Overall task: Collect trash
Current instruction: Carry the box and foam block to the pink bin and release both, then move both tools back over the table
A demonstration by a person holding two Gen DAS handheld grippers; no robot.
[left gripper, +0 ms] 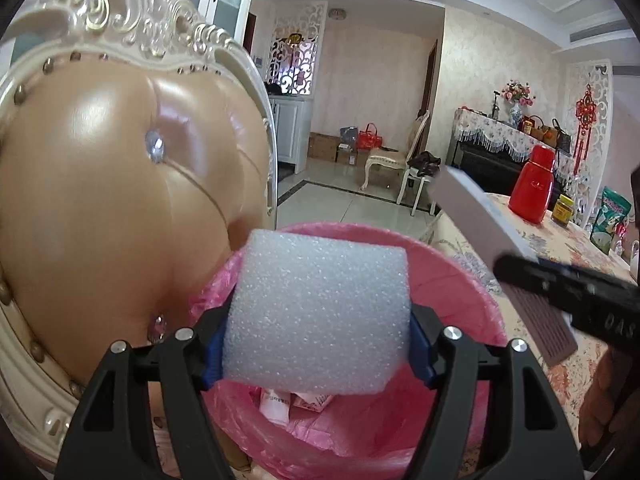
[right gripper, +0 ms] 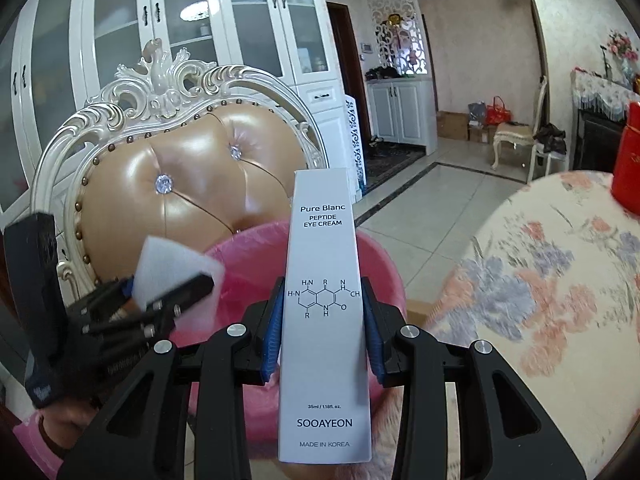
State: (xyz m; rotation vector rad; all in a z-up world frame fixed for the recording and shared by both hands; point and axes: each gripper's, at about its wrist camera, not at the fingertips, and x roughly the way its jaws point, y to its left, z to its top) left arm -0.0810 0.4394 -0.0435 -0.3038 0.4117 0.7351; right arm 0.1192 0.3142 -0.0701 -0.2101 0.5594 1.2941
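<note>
My left gripper (left gripper: 318,344) is shut on a white foam block (left gripper: 320,312) and holds it over the mouth of a pink-bagged trash bin (left gripper: 452,304). Some wrappers lie inside the bin. My right gripper (right gripper: 322,340) is shut on a tall grey eye cream box (right gripper: 324,320), upright above the same bin (right gripper: 236,280). The box also shows in the left wrist view (left gripper: 492,232), held by the right gripper (left gripper: 568,296) at the bin's right rim. The left gripper with the foam (right gripper: 172,272) shows at the left in the right wrist view.
An ornate chair with a tan leather back (left gripper: 120,184) stands right behind the bin. A table with a floral cloth (right gripper: 560,288) is to the right, with a red flask (left gripper: 534,188), a jar (left gripper: 564,210) and a green bag (left gripper: 612,220) on it. Tiled floor lies beyond.
</note>
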